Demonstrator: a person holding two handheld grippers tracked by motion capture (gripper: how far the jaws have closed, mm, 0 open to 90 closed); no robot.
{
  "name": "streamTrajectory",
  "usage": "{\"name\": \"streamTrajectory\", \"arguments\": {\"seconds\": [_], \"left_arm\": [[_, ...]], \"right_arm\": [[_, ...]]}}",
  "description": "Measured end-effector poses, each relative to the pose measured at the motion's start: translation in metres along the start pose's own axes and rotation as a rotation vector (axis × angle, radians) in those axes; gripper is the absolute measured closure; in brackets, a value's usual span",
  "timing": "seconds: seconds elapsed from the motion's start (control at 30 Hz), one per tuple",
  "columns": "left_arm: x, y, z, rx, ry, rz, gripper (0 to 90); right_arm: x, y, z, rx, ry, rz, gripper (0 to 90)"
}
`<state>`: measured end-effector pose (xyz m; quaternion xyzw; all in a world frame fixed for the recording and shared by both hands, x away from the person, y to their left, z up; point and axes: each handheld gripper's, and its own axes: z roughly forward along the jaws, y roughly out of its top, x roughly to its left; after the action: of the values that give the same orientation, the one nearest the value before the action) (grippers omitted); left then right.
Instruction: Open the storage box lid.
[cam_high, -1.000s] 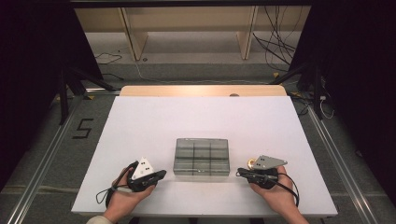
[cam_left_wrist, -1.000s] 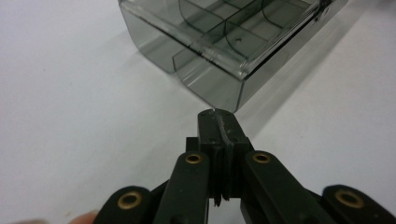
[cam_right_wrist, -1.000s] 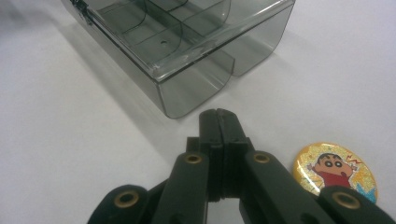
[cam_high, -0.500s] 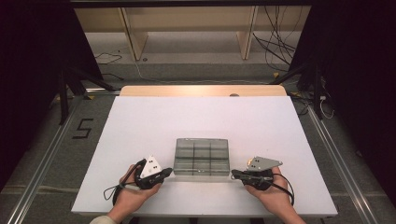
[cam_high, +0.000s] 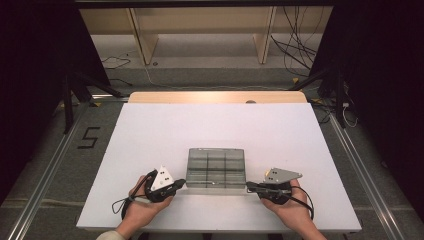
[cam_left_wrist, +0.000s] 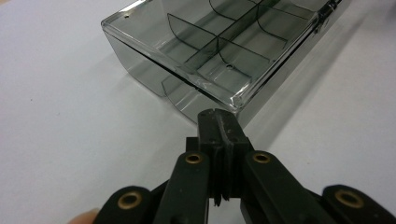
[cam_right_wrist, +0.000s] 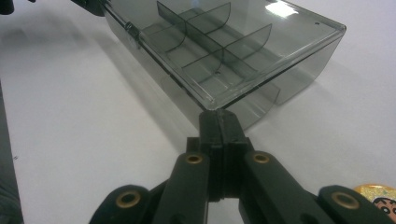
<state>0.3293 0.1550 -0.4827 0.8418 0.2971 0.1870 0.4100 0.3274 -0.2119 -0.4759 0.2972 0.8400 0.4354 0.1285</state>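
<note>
Your left claw (cam_high: 183, 183) sits at the near left corner of the clear smoke-grey compartment box (cam_high: 216, 167), and your right claw (cam_high: 248, 186) sits at its near right corner. Both claws are clenched with nothing between the tips. In the left gripper view the black tips (cam_left_wrist: 217, 122) are pressed together right at the box's corner (cam_left_wrist: 236, 100), touching it or very nearly; I cannot tell which. In the right gripper view the closed tips (cam_right_wrist: 219, 122) meet the other near corner (cam_right_wrist: 210, 103) in the same way.

The box lies flat on the white surface (cam_high: 150, 135), toward your edge and roughly centred between your hands. Its lid is down, and through it you see curved dividers splitting the inside into compartments, all of them looking empty.

Your left hand (cam_high: 140, 205) and right hand (cam_high: 292, 210) hold the grippers low over the surface, each one aimed inward at the box.
</note>
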Motion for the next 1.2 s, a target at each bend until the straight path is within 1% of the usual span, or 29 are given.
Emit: {"name": "streamTrajectory", "arguments": {"seconds": [0.23, 0.33, 0.4, 0.67, 0.73, 0.9, 1.03, 1.1, 1.2], "left_arm": [[-0.0003, -0.0002, -0.0008, 0.000, 0.000, 0.003, 89.3], [-0.0010, 0.0010, -0.0024, -0.019, -0.001, -0.002, 89.3], [-0.0016, 0.0019, -0.0029, -0.018, -0.002, 0.006, 89.3], [-0.0021, 0.0026, -0.0035, -0.033, -0.004, 0.001, 89.3], [-0.0021, 0.0031, -0.0041, -0.042, -0.003, -0.001, 89.3], [-0.0019, 0.0050, -0.0048, -0.070, 0.001, -0.002, 89.3], [-0.0017, 0.0067, -0.0040, -0.080, 0.001, -0.009, 89.3], [-0.0014, 0.0077, -0.0037, -0.084, 0.003, -0.004, 89.3], [-0.0012, 0.0094, -0.0032, -0.098, 0.007, -0.008, 89.3]], "right_arm": [[0.0009, 0.0002, -0.0004, 0.000, -0.003, -0.004, 90.0], [0.0007, -0.0001, -0.0001, -0.001, -0.002, -0.002, 90.0], [0.0008, -0.0001, -0.0001, -0.001, -0.002, -0.001, 90.0], [0.0014, 0.0014, -0.0002, -0.012, 0.001, 0.001, 90.0], [0.0014, 0.0016, -0.0006, -0.014, 0.001, 0.003, 90.0], [0.0008, 0.0044, -0.0023, -0.041, -0.006, 0.009, 90.0], [-0.0004, 0.0070, -0.0004, -0.050, -0.011, 0.006, 90.0], [-0.0001, 0.0075, -0.0001, -0.052, -0.012, 0.008, 90.0], [-0.0006, 0.0096, 0.0000, -0.060, -0.015, 0.005, 90.0]]}}
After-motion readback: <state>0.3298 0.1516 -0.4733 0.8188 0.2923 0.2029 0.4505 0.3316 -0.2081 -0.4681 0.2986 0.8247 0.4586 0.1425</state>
